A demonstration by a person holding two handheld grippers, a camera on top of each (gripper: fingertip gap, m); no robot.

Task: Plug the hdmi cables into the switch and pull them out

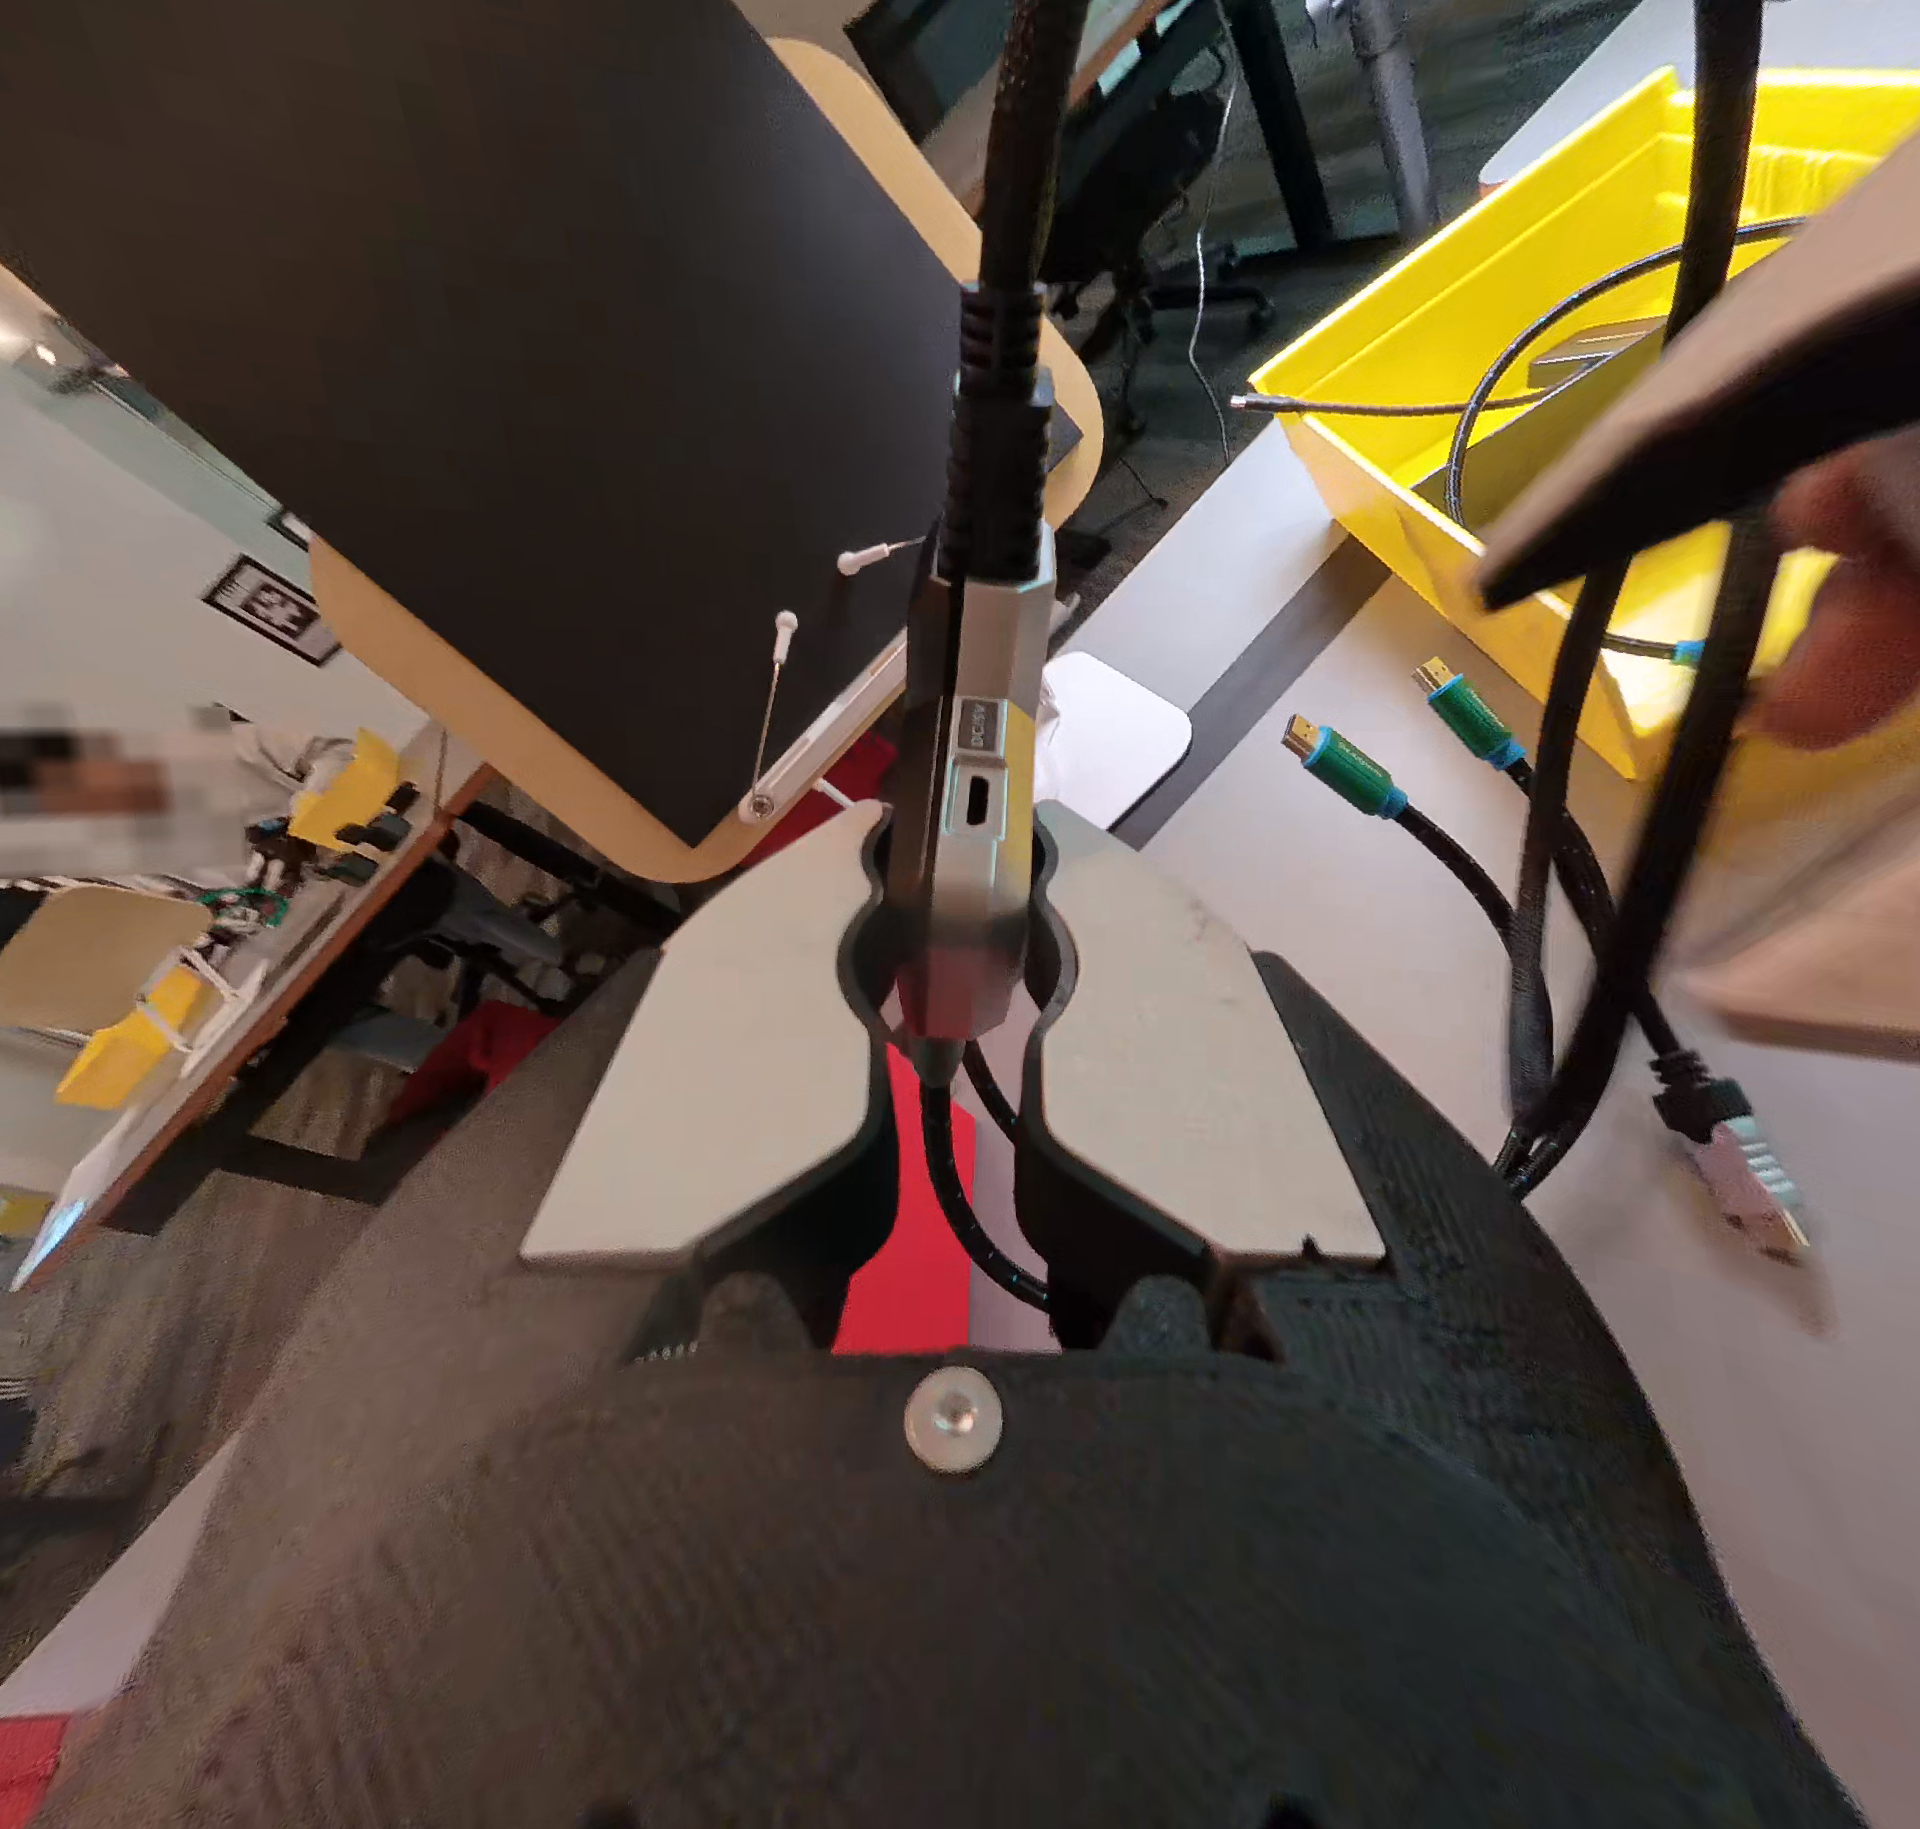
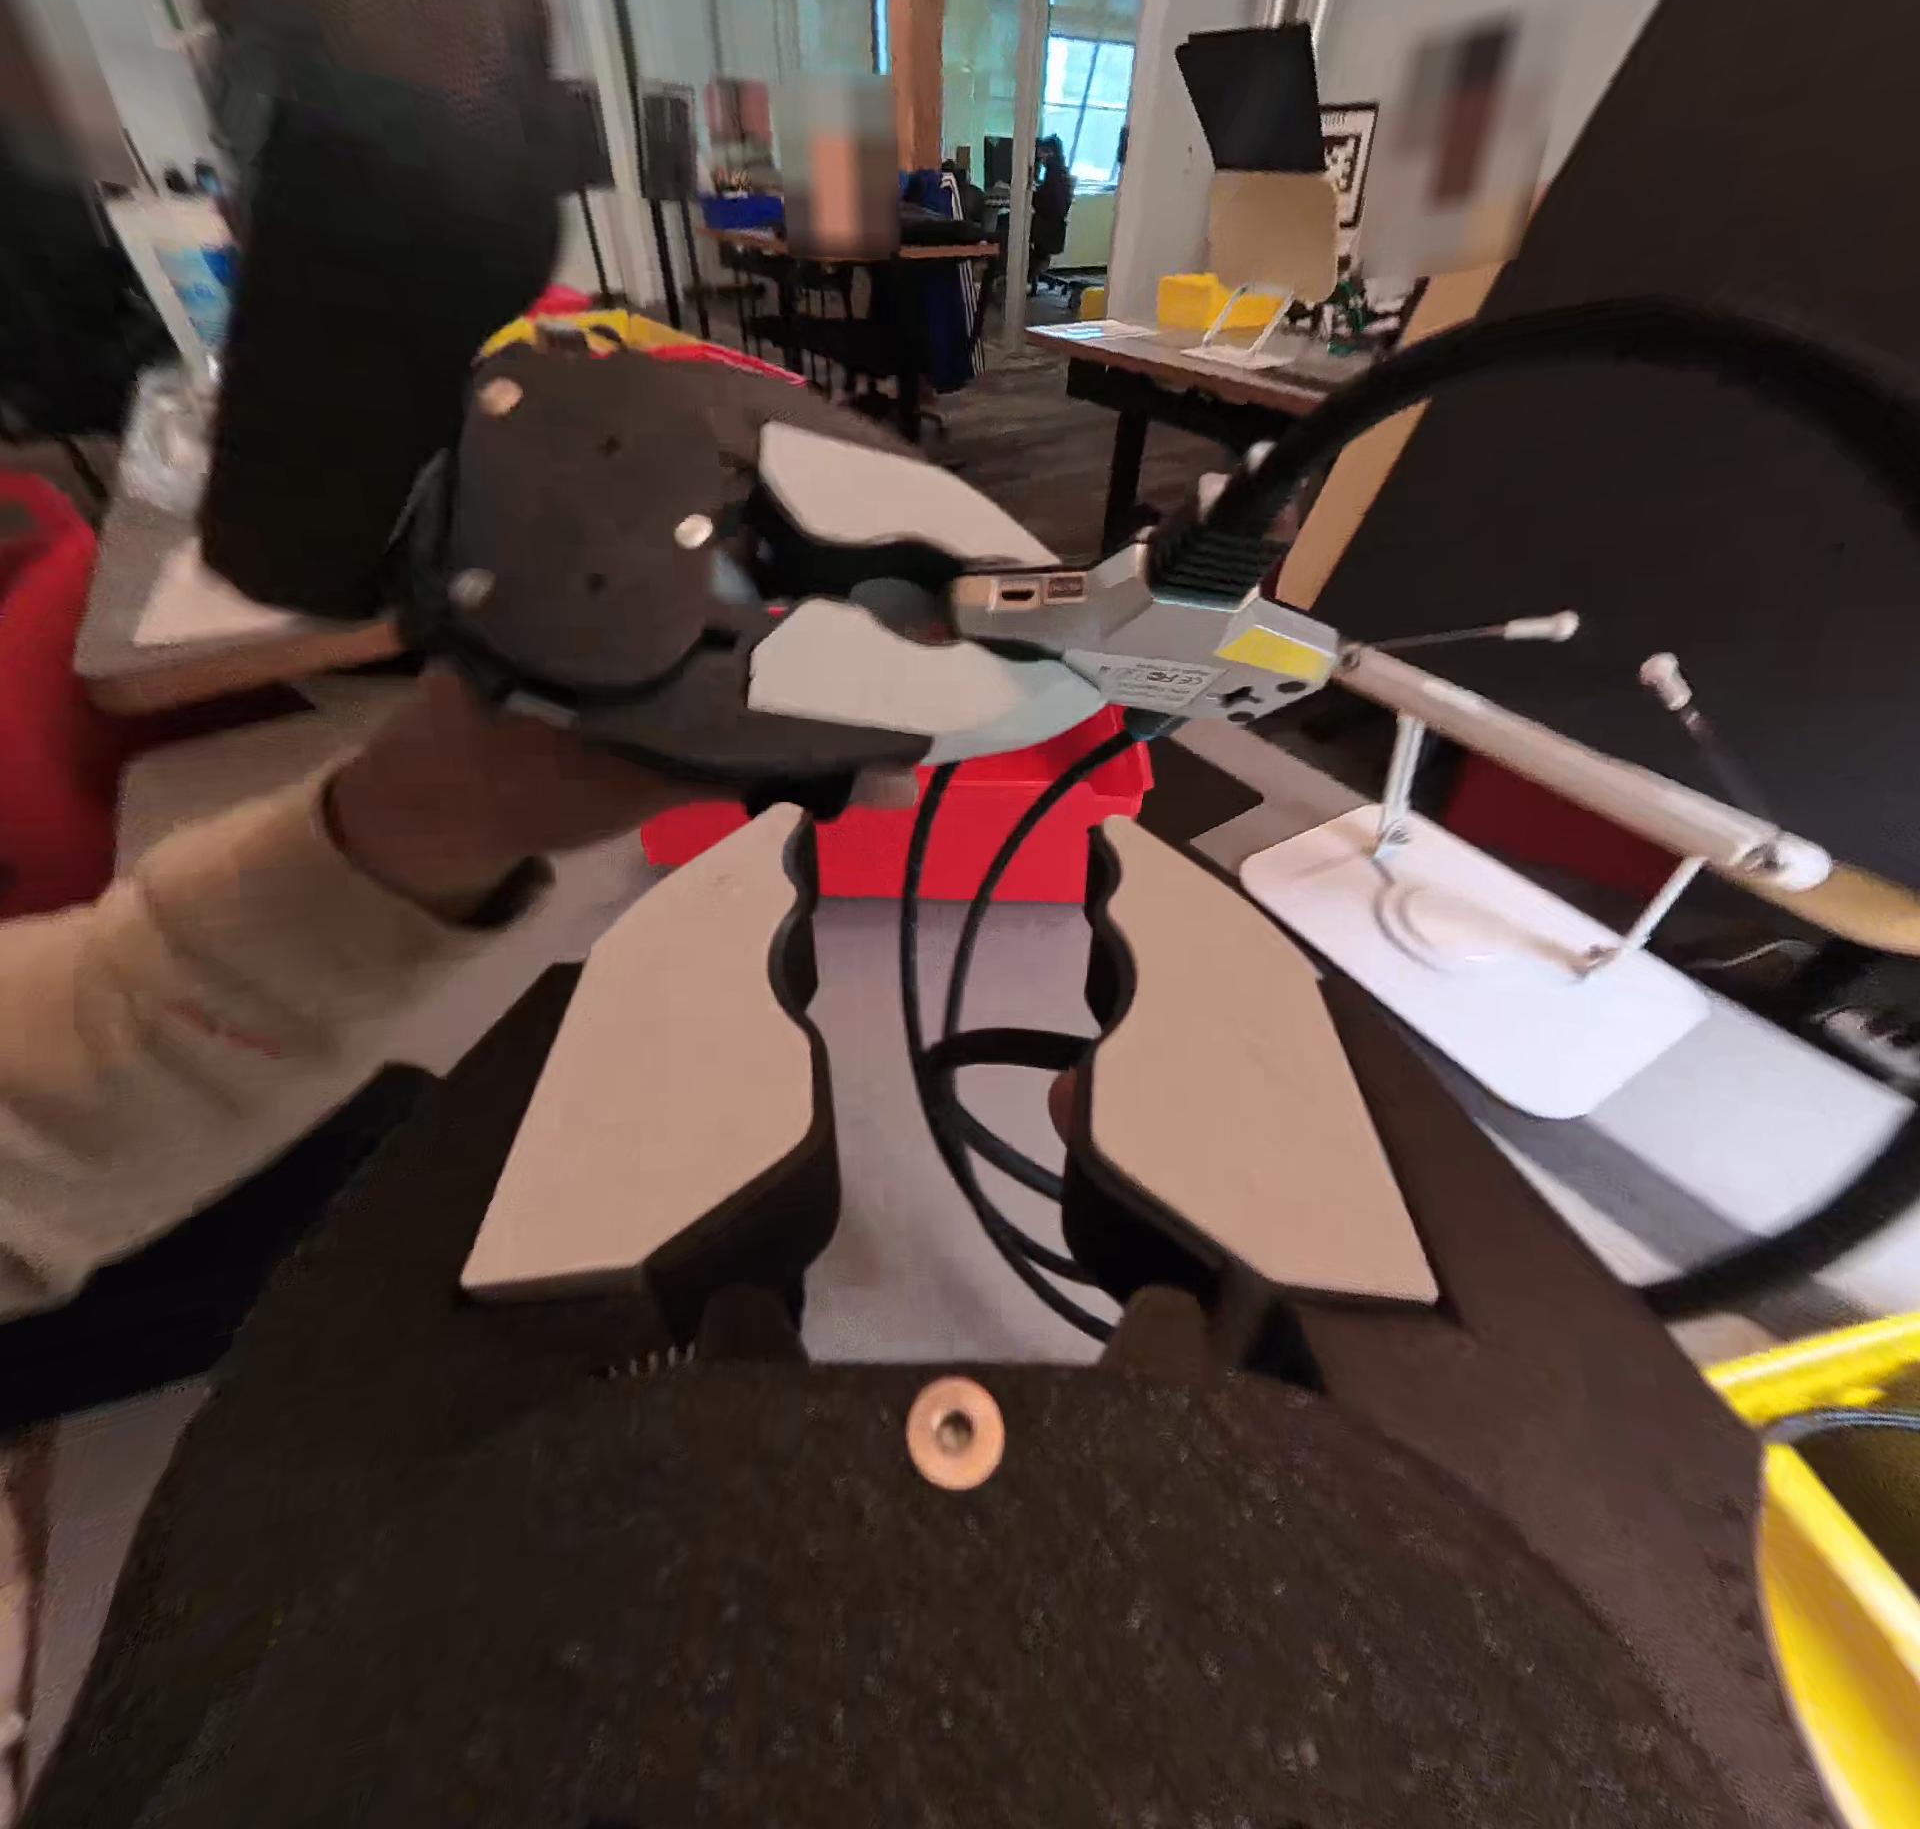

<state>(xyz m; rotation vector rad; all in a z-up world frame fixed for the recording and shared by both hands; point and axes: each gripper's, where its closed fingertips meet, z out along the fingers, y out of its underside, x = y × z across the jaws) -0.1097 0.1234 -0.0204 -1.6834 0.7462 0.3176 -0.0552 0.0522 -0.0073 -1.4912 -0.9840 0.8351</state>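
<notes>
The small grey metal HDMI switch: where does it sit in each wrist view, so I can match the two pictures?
Left wrist view: the small grey metal HDMI switch is at centre, clamped between the left gripper fingers, with a thick black braided cable plugged in its top.
Right wrist view: upper middle, held by that gripper coming in from the left.
Shared landmark: the black tilted board.

- Both views are showing bright, even indoor light; daylight is coming thru a window (image 2: 1086,80) far back in the right wrist view.
- Yellow bin (image 1: 1475,356) is glaring, nearly blown out.
- Motion blur is smearing the person's hand (image 1: 1860,595) at the right edge of the left wrist view, and the sleeve (image 2: 156,1031) in the right wrist view.
- Wide-angle distortion is bending edges & stretching corners.
- Background is going soft w/ mosaic patches; shadows on the surface (image 2: 935,969) are staying faint.
</notes>
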